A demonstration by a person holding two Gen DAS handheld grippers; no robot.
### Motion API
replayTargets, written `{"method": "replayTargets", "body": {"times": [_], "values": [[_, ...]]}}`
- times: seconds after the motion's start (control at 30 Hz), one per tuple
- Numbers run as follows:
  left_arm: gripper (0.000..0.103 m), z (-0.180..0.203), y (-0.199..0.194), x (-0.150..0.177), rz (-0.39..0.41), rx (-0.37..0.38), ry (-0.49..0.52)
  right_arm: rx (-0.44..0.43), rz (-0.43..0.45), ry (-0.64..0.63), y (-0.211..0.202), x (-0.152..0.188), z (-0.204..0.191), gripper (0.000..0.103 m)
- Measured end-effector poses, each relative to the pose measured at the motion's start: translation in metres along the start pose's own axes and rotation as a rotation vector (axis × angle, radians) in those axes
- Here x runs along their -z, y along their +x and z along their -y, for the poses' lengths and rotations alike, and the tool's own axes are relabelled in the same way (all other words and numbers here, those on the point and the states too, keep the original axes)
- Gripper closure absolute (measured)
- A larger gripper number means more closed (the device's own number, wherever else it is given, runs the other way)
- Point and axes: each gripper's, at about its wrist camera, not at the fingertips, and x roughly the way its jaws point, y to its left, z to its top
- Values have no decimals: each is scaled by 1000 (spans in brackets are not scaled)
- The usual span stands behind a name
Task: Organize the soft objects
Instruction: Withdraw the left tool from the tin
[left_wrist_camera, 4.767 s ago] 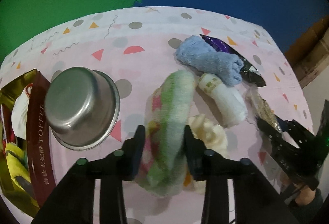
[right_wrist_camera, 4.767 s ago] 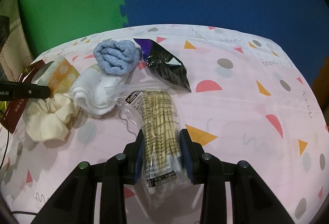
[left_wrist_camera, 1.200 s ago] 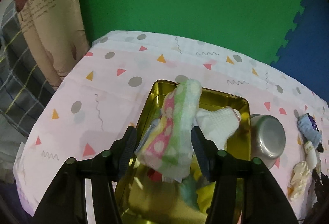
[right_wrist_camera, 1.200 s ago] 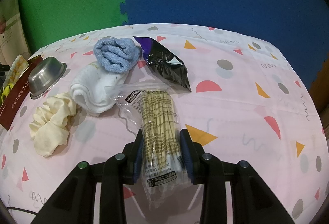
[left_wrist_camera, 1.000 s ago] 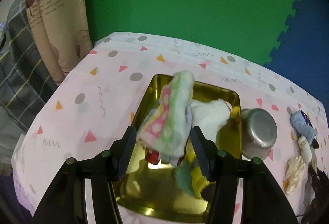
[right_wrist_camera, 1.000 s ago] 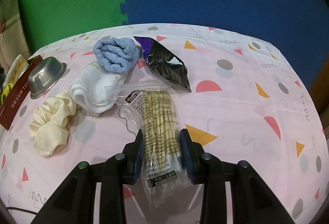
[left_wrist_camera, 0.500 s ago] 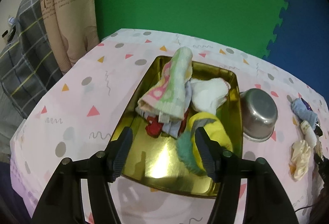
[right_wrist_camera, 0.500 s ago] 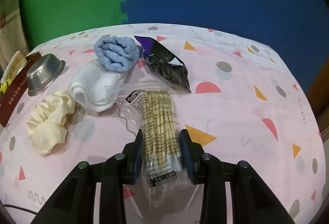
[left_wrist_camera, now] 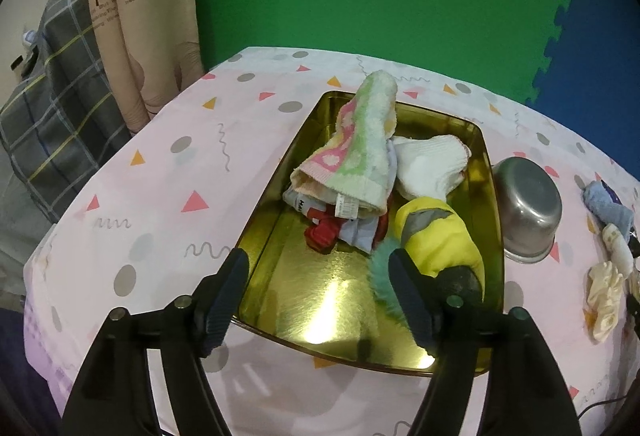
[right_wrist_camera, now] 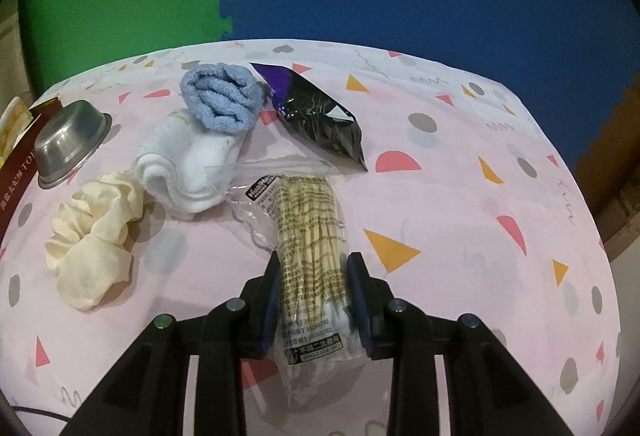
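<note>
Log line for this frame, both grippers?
left gripper: opening, empty, above gold tin | striped towel: in tin | right gripper: closing on stick packet

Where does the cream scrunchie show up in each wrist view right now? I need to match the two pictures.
Left wrist: cream scrunchie at the far right edge, lower half.
Right wrist: cream scrunchie at left, mid-height, on the tablecloth.
Shared landmark: the upturned steel bowl, beside the scrunchie in both.
</note>
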Motion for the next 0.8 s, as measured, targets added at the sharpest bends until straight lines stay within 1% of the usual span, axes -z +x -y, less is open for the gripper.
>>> {"method": "replayTargets", "body": {"times": [0.23,0.47,0.8], "values": [[33,-1,1,1,-7,19,3,-16,-7,-5,-10,1,-16,73],[33,-5,3,1,-14,25,-18,-35,30,-27,-30,-7,-34,73],[32,-12,3,0,-11,24,-42,-119,83,-81,-57,-25,-75,73]]}}
